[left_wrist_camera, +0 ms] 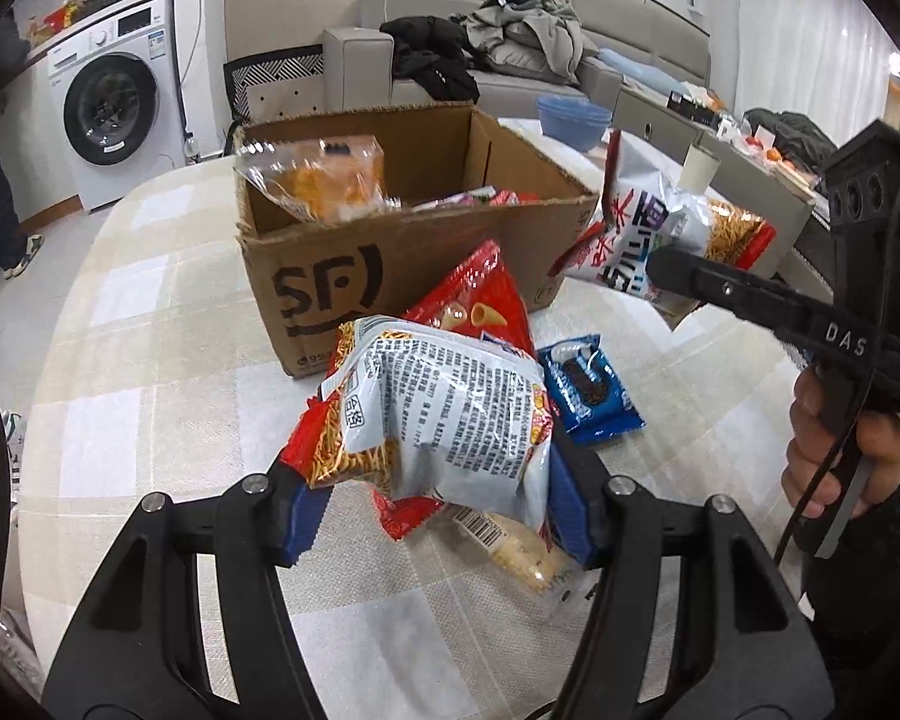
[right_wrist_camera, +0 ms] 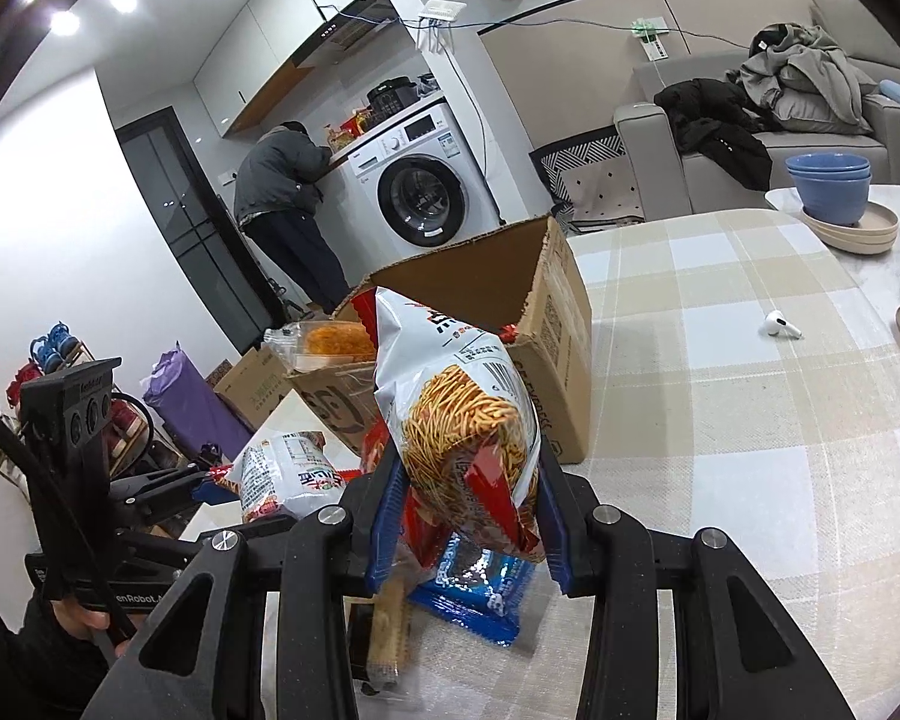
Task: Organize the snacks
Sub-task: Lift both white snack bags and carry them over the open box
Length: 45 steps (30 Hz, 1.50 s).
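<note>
I have two grippers in play, and each is pinching one noodle-snack bag, so two of those silver-and-red bags are off the worktop [left_wrist_camera: 150, 324]. My left gripper [left_wrist_camera: 432, 510] has its blue-padded fingers [left_wrist_camera: 306, 510] pressed against the sides of the left noodle bag [left_wrist_camera: 444, 414], which hangs just above the loose pile, back label facing me. My right gripper [right_wrist_camera: 471, 516] has its fingers [right_wrist_camera: 387, 516] clamped on the lower end of the right noodle bag [right_wrist_camera: 462, 396], held upright in front of the cardboard box [left_wrist_camera: 342, 276]; from the left wrist view that same bag sits beside the box's right corner.

There is one box, open at the top, standing on the checked cloth. Inside it I count one clear packet of orange snacks [left_wrist_camera: 324, 180] leaning in the left corner, plus some pink and red wrappers lower down that I cannot count.

Still on the worktop near the box: one red bag of cone snacks [left_wrist_camera: 480, 306] under the left bag, one blue cookie packet [left_wrist_camera: 591, 390] to its right, and one pale clear-wrapped packet [left_wrist_camera: 522, 552] with a barcode close to my left fingers.

Further off, two blue bowls [right_wrist_camera: 831, 186] are stacked on beige plates, and one white earbud [right_wrist_camera: 780, 324] lies on the cloth. One washing machine [right_wrist_camera: 420, 180] stands behind, with one person [right_wrist_camera: 282, 198] bent at the counter beside it.
</note>
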{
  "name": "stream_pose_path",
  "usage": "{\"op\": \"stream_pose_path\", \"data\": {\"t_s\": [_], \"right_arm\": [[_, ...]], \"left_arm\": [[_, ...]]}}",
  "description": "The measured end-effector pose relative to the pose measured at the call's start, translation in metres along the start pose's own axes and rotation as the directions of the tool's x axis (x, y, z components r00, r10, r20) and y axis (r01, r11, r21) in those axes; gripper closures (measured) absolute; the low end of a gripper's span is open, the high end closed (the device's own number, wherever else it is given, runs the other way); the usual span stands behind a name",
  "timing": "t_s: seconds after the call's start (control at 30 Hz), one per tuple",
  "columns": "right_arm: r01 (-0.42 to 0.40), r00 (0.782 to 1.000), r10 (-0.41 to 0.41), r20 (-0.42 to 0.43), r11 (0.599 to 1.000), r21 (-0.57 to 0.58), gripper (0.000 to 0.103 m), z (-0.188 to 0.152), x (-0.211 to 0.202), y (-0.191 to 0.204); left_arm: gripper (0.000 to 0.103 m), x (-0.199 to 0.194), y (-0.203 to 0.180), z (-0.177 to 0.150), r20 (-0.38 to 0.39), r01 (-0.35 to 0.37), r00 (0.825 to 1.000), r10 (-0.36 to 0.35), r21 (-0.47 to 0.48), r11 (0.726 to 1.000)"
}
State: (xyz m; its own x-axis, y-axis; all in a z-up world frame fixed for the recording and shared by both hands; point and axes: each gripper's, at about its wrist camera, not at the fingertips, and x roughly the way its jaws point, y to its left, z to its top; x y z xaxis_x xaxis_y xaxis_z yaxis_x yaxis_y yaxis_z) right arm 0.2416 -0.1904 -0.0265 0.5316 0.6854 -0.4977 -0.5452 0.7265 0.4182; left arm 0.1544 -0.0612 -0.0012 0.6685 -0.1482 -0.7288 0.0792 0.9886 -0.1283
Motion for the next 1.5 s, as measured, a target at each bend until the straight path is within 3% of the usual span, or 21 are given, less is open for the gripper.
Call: {"op": "stream_pose_path", "data": {"t_s": [0.43, 0.9, 1.23, 1.5], "right_arm": [[-0.016, 0.998, 0.016, 0.066, 1.000, -0.005, 0.063, 0.004, -0.012, 0.013], [0.003, 0.995, -0.003, 0.096, 1.000, 0.001, 0.063, 0.009, -0.013, 0.025], [-0.009, 0.995, 0.009, 0.101, 1.000, -0.001, 0.063, 0.020, 0.005, 0.036], [0.001, 0.994, -0.001, 0.109, 1.000, 0.002, 0.063, 0.031, 0.009, 0.039]], "left_arm": [[0.044, -0.057, 0.028, -0.005, 0.074, 0.021, 0.997, -0.017, -0.060, 0.998], [0.043, -0.107, 0.064, 0.013, 0.142, 0.024, 0.990, -0.011, -0.091, 0.996], [0.043, -0.121, 0.100, 0.032, 0.157, 0.019, 0.988, 0.001, -0.124, 0.992], [0.043, -0.113, 0.105, 0.049, 0.170, 0.014, 0.985, 0.009, -0.134, 0.991]]}}
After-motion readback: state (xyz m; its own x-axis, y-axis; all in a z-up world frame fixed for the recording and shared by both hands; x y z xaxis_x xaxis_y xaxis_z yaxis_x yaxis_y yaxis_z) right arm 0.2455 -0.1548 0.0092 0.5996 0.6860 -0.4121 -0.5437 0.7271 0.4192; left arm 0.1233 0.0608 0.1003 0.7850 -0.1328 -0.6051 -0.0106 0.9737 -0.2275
